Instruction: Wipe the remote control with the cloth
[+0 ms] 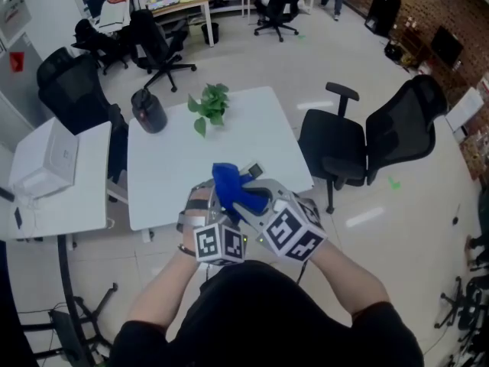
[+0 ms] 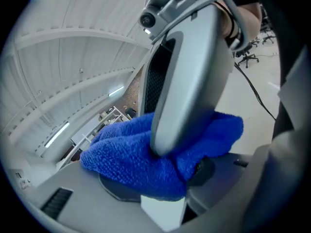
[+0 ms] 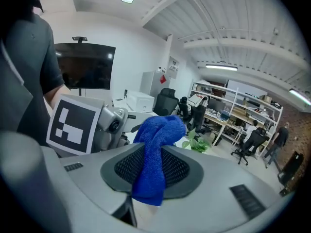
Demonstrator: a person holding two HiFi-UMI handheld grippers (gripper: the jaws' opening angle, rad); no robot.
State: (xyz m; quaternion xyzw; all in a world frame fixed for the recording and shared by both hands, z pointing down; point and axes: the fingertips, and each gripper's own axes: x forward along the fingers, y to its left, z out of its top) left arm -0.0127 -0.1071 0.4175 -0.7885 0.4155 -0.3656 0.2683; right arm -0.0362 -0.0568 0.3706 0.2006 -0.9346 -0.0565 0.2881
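Note:
Both grippers are held close together above the front edge of the white table. A blue cloth bunches between them. My right gripper is shut on the cloth, which drapes over its mesh pad. In the left gripper view the right gripper's long grey jaw presses the cloth down from above. My left gripper is shut on the remote control, a pale block showing between its jaws under the cloth. A dark tip of the remote control pokes out past the cloth. The rest of it is hidden.
On the table's far side stand a potted plant and a dark jug. A black office chair is at the right, and a side table holds a white box at the left. More chairs and desks stand behind.

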